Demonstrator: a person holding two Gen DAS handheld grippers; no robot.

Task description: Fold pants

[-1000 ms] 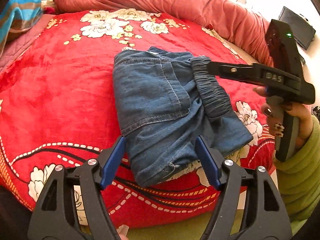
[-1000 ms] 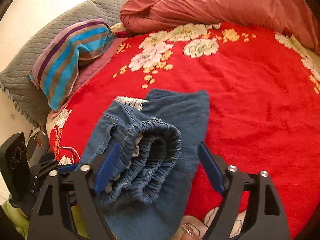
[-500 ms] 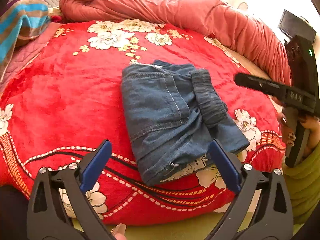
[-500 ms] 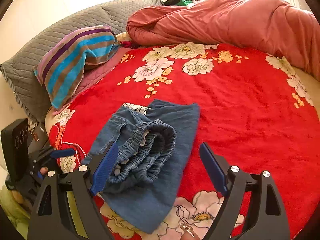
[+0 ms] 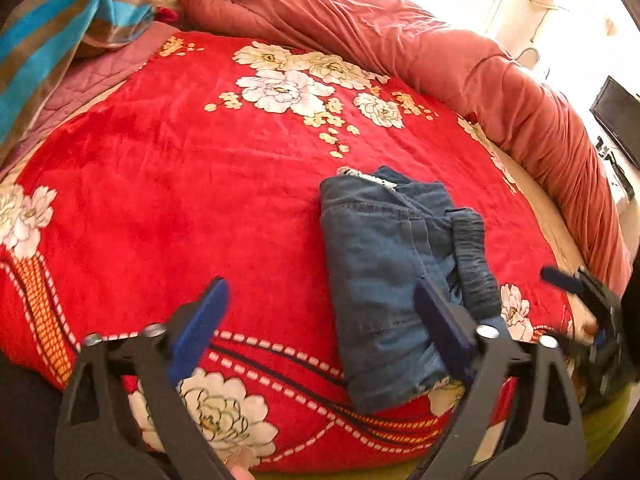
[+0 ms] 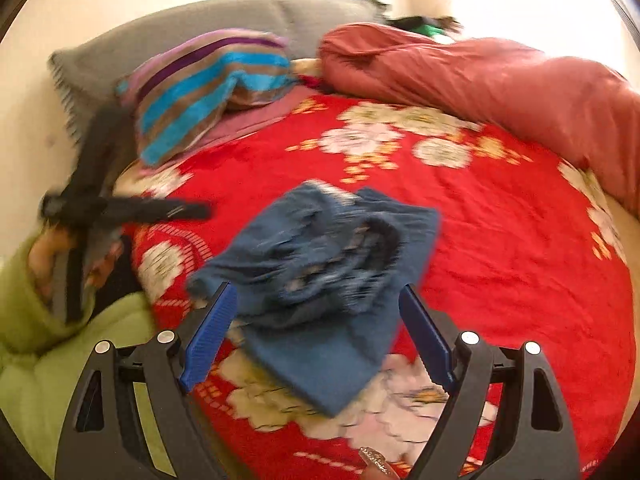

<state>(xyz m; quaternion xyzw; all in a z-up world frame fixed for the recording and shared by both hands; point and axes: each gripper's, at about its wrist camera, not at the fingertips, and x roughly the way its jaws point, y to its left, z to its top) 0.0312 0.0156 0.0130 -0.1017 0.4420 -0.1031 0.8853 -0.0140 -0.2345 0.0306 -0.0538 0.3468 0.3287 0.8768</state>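
The work surface is a bed covered by a red blanket (image 5: 168, 200) printed with white and yellow flowers and a dashed border near its close edge. A bunched salmon-red quilt (image 5: 400, 40) runs along the far side of the bed, from 11 o'clock round to 3 o'clock in the left wrist view. A grey quilted cushion (image 6: 160, 36) stands at the head end, at 11 o'clock in the right wrist view, with a striped pillow (image 6: 200, 84) in blue, brown and purple resting against it. A dark screen (image 5: 618, 120) sits at 3 o'clock in the left wrist view against a bright wall. The folded blue denim pants (image 5: 384, 276) lie flat on the blanket near its close edge, right of centre in the left wrist view; the bundle's long axis runs from 6 o'clock to 12 o'clock, with a strip of white lace at the far end and the gathered elastic waistband along its right side. The left gripper (image 5: 320, 332) is wide open and holds nothing; its right finger overlaps the pants in the view, and contact cannot be determined. The right gripper (image 6: 316, 332) is also wide open and empty, positioned above the near end of the pants; this view is motion-blurred.
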